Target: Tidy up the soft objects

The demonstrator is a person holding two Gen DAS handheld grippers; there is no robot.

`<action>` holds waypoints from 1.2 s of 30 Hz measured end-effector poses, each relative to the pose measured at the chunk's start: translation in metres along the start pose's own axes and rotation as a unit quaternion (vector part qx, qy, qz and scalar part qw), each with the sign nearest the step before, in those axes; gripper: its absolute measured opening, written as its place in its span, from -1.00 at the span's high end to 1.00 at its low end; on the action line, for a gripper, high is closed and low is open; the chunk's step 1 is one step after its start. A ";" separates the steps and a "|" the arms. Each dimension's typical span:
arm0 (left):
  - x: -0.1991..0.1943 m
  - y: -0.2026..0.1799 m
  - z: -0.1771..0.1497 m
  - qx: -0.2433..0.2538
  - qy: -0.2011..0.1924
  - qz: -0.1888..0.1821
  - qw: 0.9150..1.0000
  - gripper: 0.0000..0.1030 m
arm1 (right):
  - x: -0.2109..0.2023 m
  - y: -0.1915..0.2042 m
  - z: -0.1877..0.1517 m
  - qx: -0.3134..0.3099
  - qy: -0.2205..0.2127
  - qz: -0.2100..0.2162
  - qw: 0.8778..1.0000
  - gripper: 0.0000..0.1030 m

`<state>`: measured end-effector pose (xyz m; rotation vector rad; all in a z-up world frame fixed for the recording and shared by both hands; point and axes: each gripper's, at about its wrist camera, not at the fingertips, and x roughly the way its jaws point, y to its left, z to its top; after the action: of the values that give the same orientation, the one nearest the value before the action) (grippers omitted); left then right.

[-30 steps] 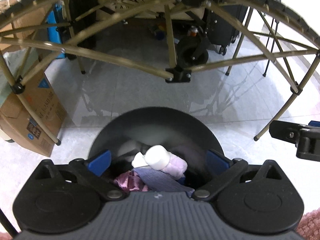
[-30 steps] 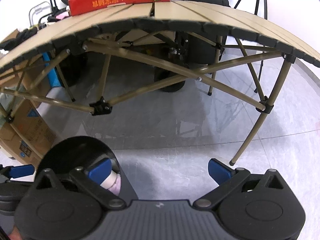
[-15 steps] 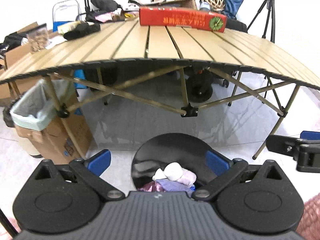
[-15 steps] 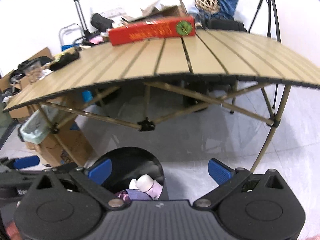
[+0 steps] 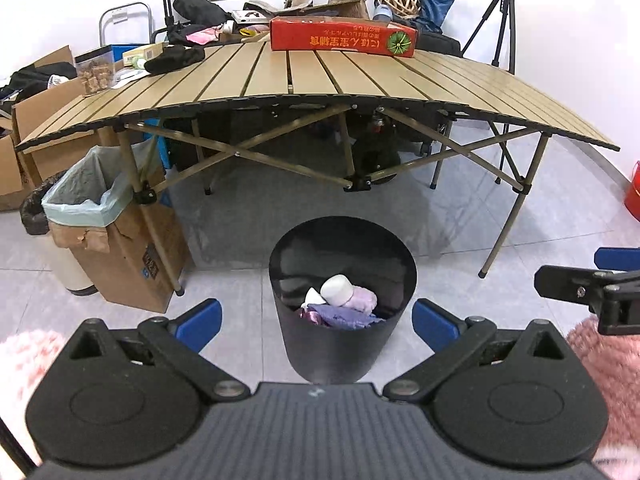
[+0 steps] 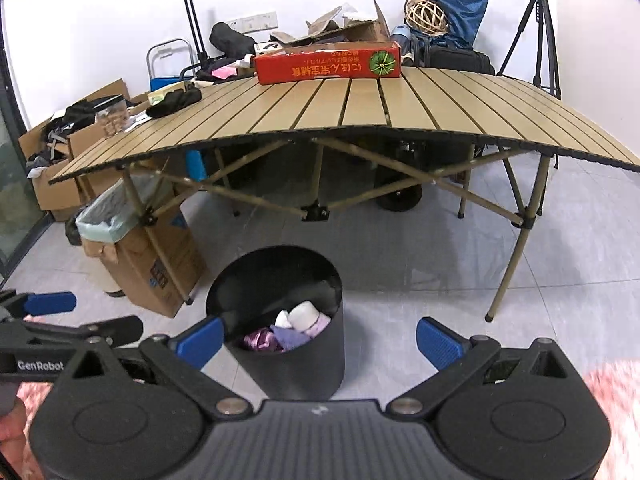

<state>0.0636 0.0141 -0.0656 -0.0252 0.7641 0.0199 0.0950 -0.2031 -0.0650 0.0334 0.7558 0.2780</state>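
both the left gripper (image 5: 316,322) and the right gripper (image 6: 319,341) hang wide apart and empty above a black bin (image 5: 340,350) on the tiled floor, 1 white roll (image 5: 337,290) and purple cloths (image 5: 344,316) inside.

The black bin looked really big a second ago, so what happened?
Both grippers, left and right, rose and pulled back from the black bin, so the table top now shows. Nothing was grabbed or dropped. Fingers stayed open; the soft things stayed inside.
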 end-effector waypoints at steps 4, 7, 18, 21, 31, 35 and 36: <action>-0.014 0.003 -0.012 -0.005 -0.003 -0.005 1.000 -1.00 | -0.014 0.001 -0.014 0.008 0.004 -0.004 1.000 -1.00; -0.020 -0.001 -0.017 0.004 -0.006 -0.012 1.000 -1.00 | -0.019 0.001 -0.021 0.013 0.012 -0.005 1.000 -1.00; -0.026 -0.003 -0.016 0.005 -0.017 -0.020 1.000 -1.00 | -0.028 0.006 -0.022 0.005 0.007 -0.010 1.000 -1.00; -0.027 -0.004 -0.016 0.006 -0.019 -0.020 1.000 -1.00 | -0.029 0.007 -0.021 0.003 0.004 -0.011 1.000 -1.00; -0.028 -0.006 -0.016 0.007 -0.021 -0.020 1.000 -1.00 | -0.030 0.005 -0.021 0.002 0.003 -0.011 1.000 -1.00; -0.029 -0.005 -0.016 0.006 -0.020 -0.020 1.000 -1.00 | -0.030 0.006 -0.021 0.002 0.004 -0.011 1.000 -1.00; -0.029 -0.005 -0.016 0.005 -0.021 -0.019 1.000 -1.00 | -0.030 0.006 -0.021 0.002 0.003 -0.011 1.000 -1.00</action>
<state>0.0317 0.0088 -0.0567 -0.0294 0.7224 -0.0207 0.0587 -0.2069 -0.0598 0.0287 0.7630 0.2565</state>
